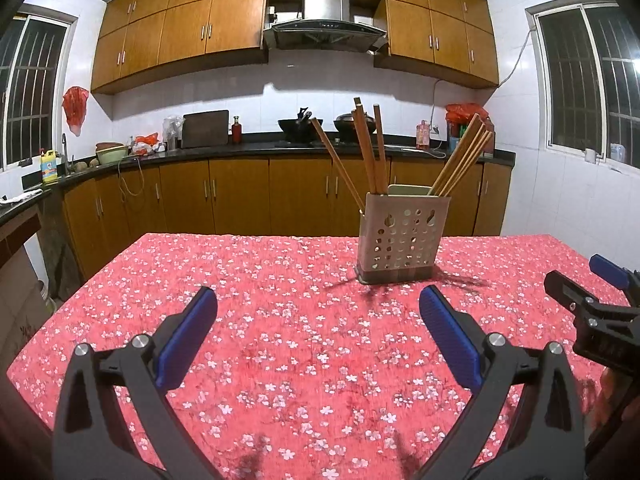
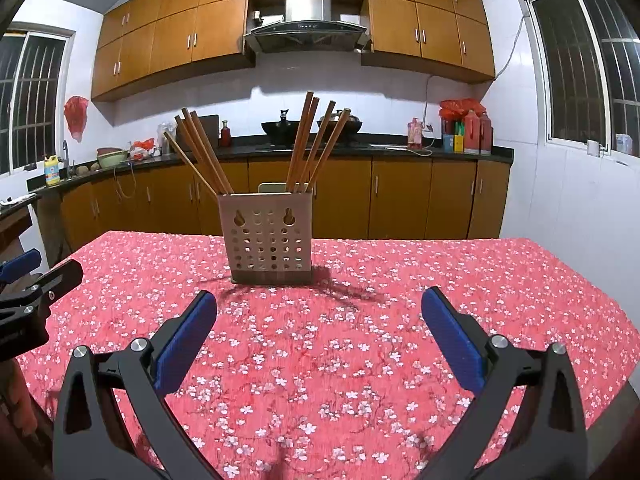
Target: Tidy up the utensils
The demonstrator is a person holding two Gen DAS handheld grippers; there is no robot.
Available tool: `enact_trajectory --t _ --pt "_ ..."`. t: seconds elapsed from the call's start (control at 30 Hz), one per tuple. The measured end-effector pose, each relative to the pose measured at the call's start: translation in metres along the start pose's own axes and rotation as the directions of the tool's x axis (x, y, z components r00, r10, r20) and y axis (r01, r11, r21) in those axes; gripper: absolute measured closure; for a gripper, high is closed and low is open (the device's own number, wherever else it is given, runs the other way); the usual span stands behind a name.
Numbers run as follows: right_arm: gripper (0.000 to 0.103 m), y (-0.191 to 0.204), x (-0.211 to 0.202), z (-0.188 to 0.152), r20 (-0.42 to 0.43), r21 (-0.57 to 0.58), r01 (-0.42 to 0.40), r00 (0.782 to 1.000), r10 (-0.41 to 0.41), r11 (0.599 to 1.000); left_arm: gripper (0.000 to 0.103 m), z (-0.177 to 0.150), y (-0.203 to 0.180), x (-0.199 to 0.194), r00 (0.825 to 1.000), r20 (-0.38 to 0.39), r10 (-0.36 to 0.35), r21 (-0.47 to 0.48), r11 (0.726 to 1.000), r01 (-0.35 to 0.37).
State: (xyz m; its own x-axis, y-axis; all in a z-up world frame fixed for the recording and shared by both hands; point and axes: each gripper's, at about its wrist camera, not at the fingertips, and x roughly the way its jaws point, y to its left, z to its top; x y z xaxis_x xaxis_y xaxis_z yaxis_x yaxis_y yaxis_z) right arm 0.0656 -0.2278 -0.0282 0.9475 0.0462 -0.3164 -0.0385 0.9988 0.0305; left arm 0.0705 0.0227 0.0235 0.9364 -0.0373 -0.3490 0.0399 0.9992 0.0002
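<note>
Perforated beige utensil holder [image 2: 271, 236] upright on the red floral tablecloth [image 2: 360, 360], wooden chopsticks [image 2: 308, 144] fanned out of its top in 2 leaning bunches. Left gripper [image 1: 318, 300] and right gripper [image 2: 319, 304] both short of the holder, jaws spread wide, nothing held. Behind the holder, dark countertop [image 2: 400, 148] with a wok [image 2: 280, 126].

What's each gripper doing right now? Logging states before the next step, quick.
Left gripper: open, holding nothing.
Right gripper: open, holding nothing.
</note>
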Motion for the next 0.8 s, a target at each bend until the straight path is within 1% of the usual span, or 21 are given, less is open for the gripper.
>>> enact_trajectory --t 0.8 --pt "0.002 -0.0035 -0.0007 -0.0013 -0.012 0.0 0.002 1.0 -0.002 1.0 0.004 -0.0065 -0.0061 0.0 1.0 -0.011 -0.008 -0.01 1.0 0.008"
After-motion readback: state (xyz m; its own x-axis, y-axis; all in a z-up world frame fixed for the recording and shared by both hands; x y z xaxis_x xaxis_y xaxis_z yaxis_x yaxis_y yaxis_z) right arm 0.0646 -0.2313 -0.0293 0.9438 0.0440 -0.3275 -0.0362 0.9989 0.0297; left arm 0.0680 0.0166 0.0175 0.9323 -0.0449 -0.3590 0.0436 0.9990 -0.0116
